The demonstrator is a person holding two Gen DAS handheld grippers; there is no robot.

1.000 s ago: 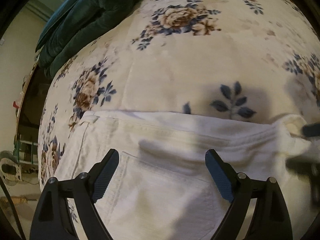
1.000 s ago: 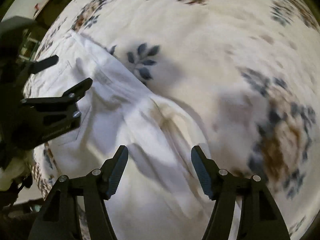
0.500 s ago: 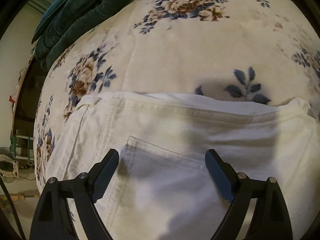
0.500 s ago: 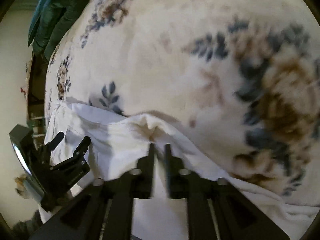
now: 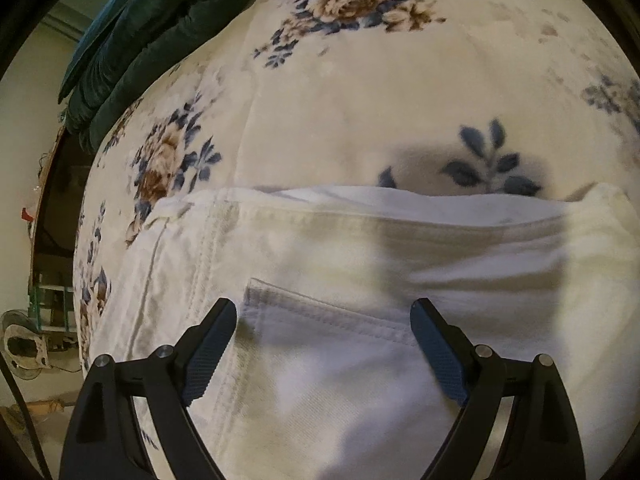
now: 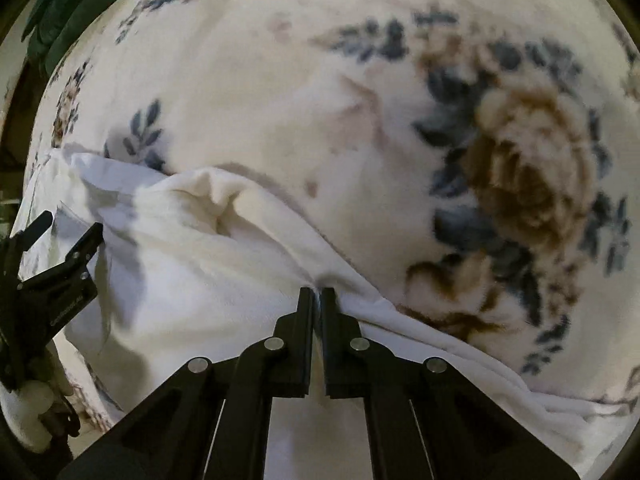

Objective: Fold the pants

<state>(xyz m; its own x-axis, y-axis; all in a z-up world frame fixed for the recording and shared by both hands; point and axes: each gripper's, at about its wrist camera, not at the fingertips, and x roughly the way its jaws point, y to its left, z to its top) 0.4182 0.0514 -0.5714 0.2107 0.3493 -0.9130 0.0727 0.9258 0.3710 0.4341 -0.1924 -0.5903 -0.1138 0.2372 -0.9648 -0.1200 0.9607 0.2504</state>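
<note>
White cotton pants (image 5: pixel 360 280) are laid flat on the cream floral blanket (image 5: pixel 360 100), near its edge. The left gripper (image 5: pixel 324 344) is held spread wide above the back pocket (image 5: pixel 320 344), nothing pinched. The right gripper (image 6: pixel 317 294) is pressed together on the pants' edge fold, apparently pinching fabric.

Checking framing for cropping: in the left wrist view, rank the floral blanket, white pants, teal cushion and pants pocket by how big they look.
1. floral blanket
2. white pants
3. Teal cushion and pants pocket look alike; pocket is nearer, so unranked.
</note>
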